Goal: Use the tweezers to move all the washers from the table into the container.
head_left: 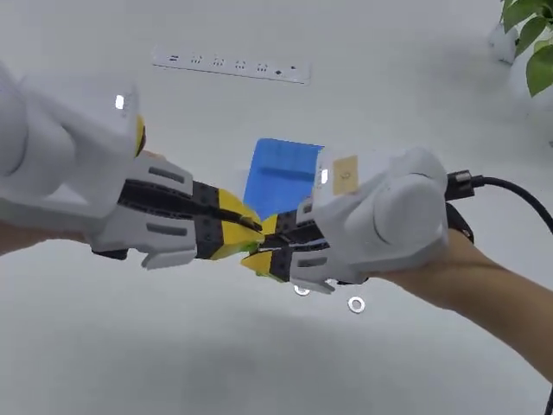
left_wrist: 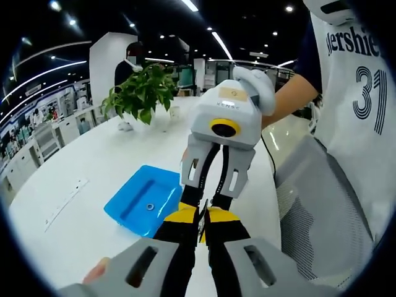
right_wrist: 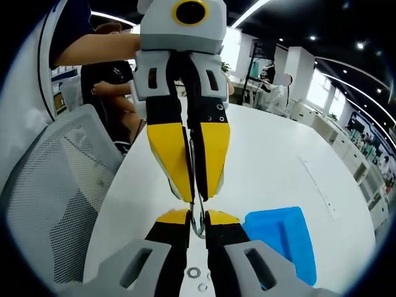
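Tweezers [right_wrist: 197, 207] showed as a thin metal strip running between the two grippers, which met tip to tip above the white table [head_left: 130, 346]. We saw the left gripper [right_wrist: 197, 193] with its yellow jaws pressed together on the strip. The right gripper [right_wrist: 198, 218] was likewise clamped on the strip's rounded end, so both had a grasp on the tool.

Just below the right gripper in the head view, two washers [head_left: 356, 303] lay flat on the table, near each other but apart. One more washer [left_wrist: 150, 206] lay inside the blue container [left_wrist: 133, 213], which sat on the table beyond the joined jaws, near them.

Further off, we noted a white power strip [head_left: 229, 67] lying along the far part of the table and a leafy plant [left_wrist: 142, 93] standing near its edge. A grey mesh chair [right_wrist: 55, 185] stood beside the table, next to a person in a numbered jersey [left_wrist: 359, 93].
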